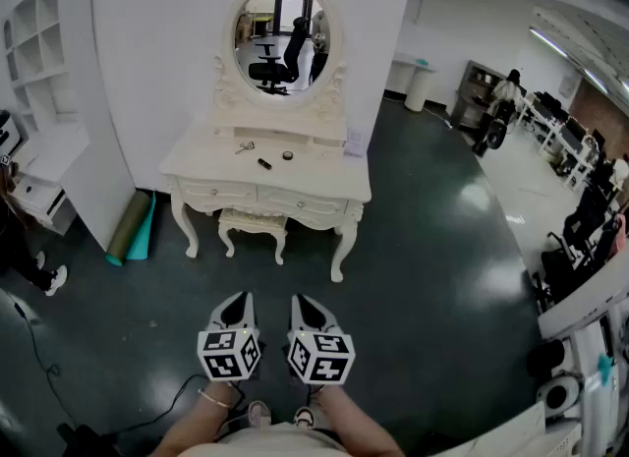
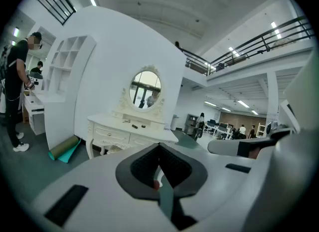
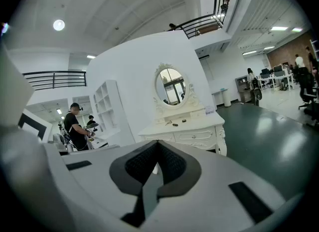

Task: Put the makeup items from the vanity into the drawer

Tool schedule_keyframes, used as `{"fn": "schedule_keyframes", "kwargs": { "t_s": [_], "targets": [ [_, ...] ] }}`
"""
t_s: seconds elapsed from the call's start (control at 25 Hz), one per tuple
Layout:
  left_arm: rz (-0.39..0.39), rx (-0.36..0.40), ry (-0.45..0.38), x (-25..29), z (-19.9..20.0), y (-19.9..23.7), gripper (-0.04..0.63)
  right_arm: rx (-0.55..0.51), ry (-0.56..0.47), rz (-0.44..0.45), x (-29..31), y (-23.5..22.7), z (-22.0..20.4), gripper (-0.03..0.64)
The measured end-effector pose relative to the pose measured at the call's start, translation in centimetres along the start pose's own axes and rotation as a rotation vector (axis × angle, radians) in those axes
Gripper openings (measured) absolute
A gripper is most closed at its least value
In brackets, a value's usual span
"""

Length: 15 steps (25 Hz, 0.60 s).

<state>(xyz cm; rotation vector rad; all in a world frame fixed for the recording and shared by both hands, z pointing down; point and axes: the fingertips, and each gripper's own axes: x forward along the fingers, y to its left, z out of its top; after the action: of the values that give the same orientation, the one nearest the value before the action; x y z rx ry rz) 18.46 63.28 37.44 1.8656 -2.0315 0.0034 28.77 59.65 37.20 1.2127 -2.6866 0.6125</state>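
Makeup items (image 1: pixel 265 162), small and dark, lie on the smooth cream top of the vanity (image 1: pixel 197 163), below its oval mirror (image 1: pixel 285 37) in a scrolled frame. The drawer (image 1: pixel 301 205) fronts sit flush. You hold your left gripper (image 1: pixel 240 300) and right gripper (image 1: pixel 301 301) side by side, well short of it over the glossy dark floor (image 1: pixel 432 249). Each has its textured black pads (image 3: pixel 173 165) pressed together on nothing.
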Motion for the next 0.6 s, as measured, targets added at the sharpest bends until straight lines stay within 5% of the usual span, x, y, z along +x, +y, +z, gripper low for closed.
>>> {"fn": "schedule_keyframes", "kwargs": {
  "t_s": [0.6],
  "targets": [
    [-0.019, 0.009, 0.003, 2.1, 1.6, 4.0, 0.003, 0.038, -0.008, -0.021, 4.4, 1.6, 0.6, 0.018]
  ]
}}
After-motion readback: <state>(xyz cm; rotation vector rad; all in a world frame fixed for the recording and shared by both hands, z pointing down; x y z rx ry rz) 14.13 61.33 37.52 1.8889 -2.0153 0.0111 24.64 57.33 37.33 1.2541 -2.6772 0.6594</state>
